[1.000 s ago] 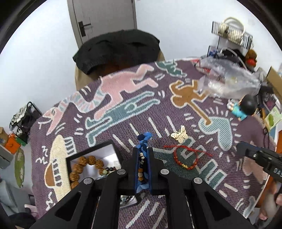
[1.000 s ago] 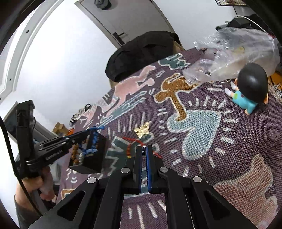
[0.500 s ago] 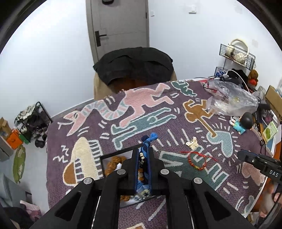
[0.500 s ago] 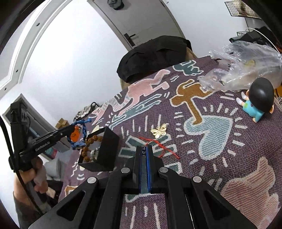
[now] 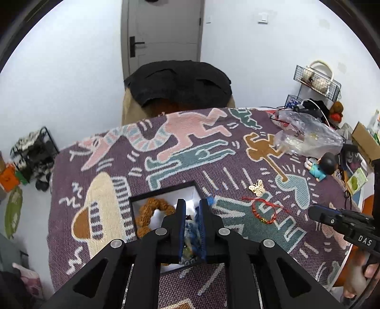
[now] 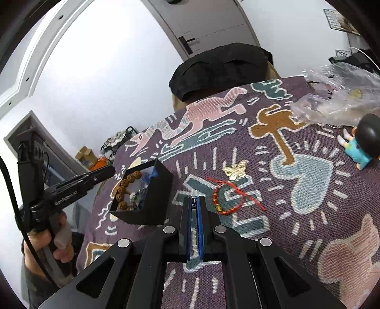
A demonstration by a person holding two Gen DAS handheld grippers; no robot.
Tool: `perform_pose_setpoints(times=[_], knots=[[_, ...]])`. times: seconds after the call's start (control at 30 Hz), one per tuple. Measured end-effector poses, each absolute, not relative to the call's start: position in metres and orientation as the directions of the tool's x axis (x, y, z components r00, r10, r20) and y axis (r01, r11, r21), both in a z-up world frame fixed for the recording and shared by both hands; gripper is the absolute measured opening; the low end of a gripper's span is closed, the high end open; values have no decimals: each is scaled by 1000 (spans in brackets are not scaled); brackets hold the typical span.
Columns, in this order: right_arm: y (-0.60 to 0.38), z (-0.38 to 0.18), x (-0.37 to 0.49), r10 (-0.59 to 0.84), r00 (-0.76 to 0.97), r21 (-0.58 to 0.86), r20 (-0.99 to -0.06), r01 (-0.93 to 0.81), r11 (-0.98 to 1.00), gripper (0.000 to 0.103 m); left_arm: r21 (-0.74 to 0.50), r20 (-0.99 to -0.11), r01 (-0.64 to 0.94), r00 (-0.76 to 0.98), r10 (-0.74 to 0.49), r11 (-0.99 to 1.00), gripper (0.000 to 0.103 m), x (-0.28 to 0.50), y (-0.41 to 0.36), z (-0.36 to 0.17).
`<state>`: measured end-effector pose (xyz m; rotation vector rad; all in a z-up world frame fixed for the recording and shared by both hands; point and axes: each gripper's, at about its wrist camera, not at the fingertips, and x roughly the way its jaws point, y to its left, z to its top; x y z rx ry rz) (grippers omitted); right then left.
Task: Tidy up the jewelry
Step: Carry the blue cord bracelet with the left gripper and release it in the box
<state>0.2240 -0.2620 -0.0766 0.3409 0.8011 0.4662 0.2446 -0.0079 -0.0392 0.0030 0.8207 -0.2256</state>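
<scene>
Where beads (image 6: 122,187) lie: black box (image 6: 155,190).

A lived-in room of a home. A round table (image 5: 71,214) draped with a woven cloth (image 5: 190,152) of cartoon figures stands before a white wall with a grey door (image 5: 163,31) and a light switch (image 5: 263,17). A chair (image 5: 178,95) with dark clothing (image 5: 180,80) over its back sits at the far edge. A shoe rack (image 5: 35,154) occupies the floor at left; wire shelves (image 5: 315,80) holding a handbag (image 5: 319,71), a toy figure (image 5: 323,166) and cardboard boxes (image 6: 86,154) add domestic clutter.
</scene>
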Motion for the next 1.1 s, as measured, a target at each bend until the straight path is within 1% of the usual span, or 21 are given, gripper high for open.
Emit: perform_pose_setpoints(times=[0.17, 0.23, 0.27, 0.3, 0.33, 0.37, 0.4, 0.47, 0.57, 0.7, 0.77, 0.8, 0.83, 0.87, 0.9, 0.93, 1.1], knots=[[-235, -74, 228, 527, 583, 432, -619, -307, 848, 6, -170, -725, 143, 652, -222, 975, 12, 242, 20, -48], [-223, -72, 231, 533, 572, 422, -623, -327, 845, 6, -194, -721, 122, 655, -226, 973, 14, 238, 31, -49], [-217, -71, 233, 538, 566, 421, -625, -336, 843, 6, -205, -717, 113, 659, -228, 972, 24, 236, 37, -48], [-211, -71, 235, 543, 560, 420, -626, -345, 839, 6, -214, -711, 105, 665, -229, 971, 45, 234, 41, -48], [-204, -70, 237, 549, 552, 419, -628, -355, 836, 6, -223, -702, 95, 675, -228, 970, 56, 231, 46, -46], [-197, -69, 239, 553, 545, 415, -630, -365, 833, 6, -230, -686, 84, 692, -223, 970, 76, 227, 51, -44], [-191, -69, 240, 554, 541, 411, -633, -372, 832, 6, -231, -665, 76, 715, -215, 970, 85, 223, 55, -41], [-179, -69, 244, 561, 525, 407, -640, -388, 827, 6, -228, -638, 67, 743, -201, 971, 87, 215, 62, -35], [-161, -70, 251, 565, 502, 398, -655, -407, 822, 6, -236, -634, 55, 748, -196, 970, 87, 213, 70, -33], [-142, -71, 259, 579, 479, 396, -660, -432, 810, 6, -244, -589, 44, 787, -184, 969, 88, 205, 78, -31], [-135, -71, 261, 580, 470, 388, -666, -446, 807, 6, -233, -583, 37, 794, -170, 972, 87, 203, 79, -32], [-134, -71, 263, 577, 463, 388, -672, -443, 808, 16, -237, -581, 39, 796, -174, 971, 87, 203, 79, -32], [-135, -72, 265, 576, 455, 395, -679, -436, 809, 39, -245, -575, 39, 799, -178, 969, 87, 202, 79, -33], [-138, -72, 266, 573, 460, 399, -678, -424, 813, 53, -253, -567, 32, 805, -175, 967, 87, 201, 80, -33], [-142, -71, 265, 569, 478, 397, -670, -417, 818, 68, -256, -563, 27, 809, -171, 966, 87, 201, 80, -33], [-148, -69, 262, 561, 503, 389, -657, -411, 824, 70, -257, -559, 23, 812, -168, 966, 87, 200, 79, -33], [-180, -73, 261, 550, 525, 410, -649, -367, 835, 71, -298, -558, 45, 802, -212, 954, 87, 202, 68, -33]])
